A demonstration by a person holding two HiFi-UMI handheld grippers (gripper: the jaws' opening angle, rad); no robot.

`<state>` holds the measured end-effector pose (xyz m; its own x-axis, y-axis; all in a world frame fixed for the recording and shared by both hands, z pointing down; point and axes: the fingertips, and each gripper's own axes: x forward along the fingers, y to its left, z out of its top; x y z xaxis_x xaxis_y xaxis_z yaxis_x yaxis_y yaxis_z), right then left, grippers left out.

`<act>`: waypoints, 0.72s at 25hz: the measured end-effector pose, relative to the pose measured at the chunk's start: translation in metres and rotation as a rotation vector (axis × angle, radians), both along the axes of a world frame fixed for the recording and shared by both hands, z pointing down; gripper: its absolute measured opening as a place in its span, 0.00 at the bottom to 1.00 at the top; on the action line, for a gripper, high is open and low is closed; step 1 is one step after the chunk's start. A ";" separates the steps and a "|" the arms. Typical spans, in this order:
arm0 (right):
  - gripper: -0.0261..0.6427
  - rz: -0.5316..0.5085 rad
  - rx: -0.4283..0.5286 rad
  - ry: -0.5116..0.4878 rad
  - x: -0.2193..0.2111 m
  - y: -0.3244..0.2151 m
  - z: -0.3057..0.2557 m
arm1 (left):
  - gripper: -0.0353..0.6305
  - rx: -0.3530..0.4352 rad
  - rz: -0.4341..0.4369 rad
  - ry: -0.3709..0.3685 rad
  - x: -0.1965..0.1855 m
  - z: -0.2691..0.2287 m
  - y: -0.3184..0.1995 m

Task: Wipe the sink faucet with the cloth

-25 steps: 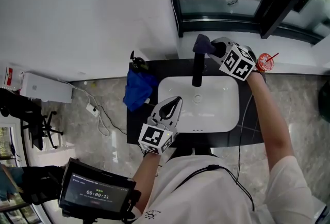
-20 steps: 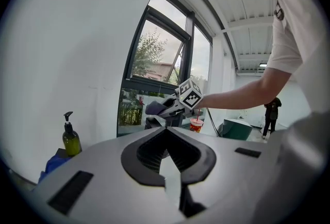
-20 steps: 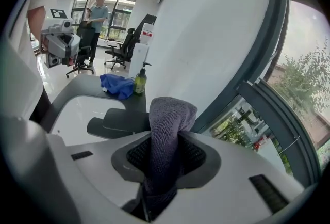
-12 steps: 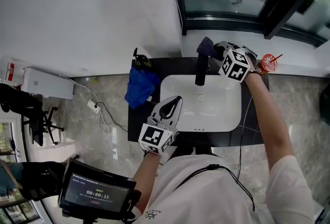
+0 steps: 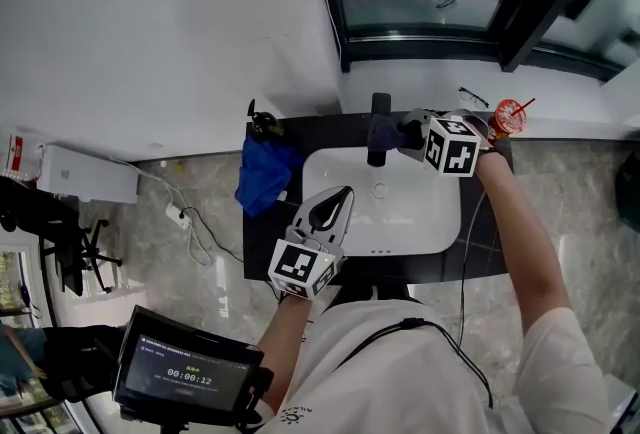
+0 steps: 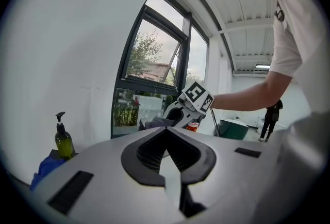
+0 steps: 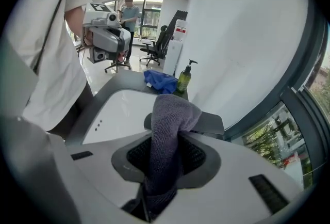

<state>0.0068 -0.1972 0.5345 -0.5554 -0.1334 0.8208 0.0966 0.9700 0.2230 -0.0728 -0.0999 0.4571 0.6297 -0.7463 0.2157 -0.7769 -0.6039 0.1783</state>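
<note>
My right tongs (image 5: 408, 134) are clenched on the grey cloth (image 5: 384, 131), which is bunched over their tips so it meets the black faucet (image 5: 378, 105) at the sink's (image 5: 440, 222) twelve o'clock rim. My left tongs (image 5: 340, 198), pinched together on nothing, hang at six o'clock, clear of the wiping path.

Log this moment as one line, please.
phase: cloth at faucet | right gripper: shut on cloth, cloth draped over faucet | left gripper: shut, empty, over sink near-left corner
</note>
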 end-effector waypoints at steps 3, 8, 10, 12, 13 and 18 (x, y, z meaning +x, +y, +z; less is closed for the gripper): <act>0.19 0.028 -0.005 -0.054 0.004 0.001 -0.013 | 0.05 0.000 0.007 0.001 0.002 0.000 0.000; 0.19 0.144 0.067 -0.124 0.015 -0.037 -0.034 | 0.05 0.000 0.003 -0.001 0.001 0.000 0.001; 0.19 0.187 0.118 -0.127 0.017 -0.056 -0.039 | 0.05 -0.001 -0.001 -0.003 -0.001 0.000 0.001; 0.19 0.211 0.152 -0.125 0.015 -0.070 -0.041 | 0.05 0.001 -0.009 -0.003 -0.004 0.000 0.001; 0.19 0.219 0.166 -0.120 0.014 -0.076 -0.040 | 0.05 0.001 -0.013 -0.004 -0.006 0.000 0.001; 0.19 0.229 0.227 -0.033 0.009 -0.100 -0.021 | 0.05 0.000 -0.026 -0.008 -0.010 0.001 0.001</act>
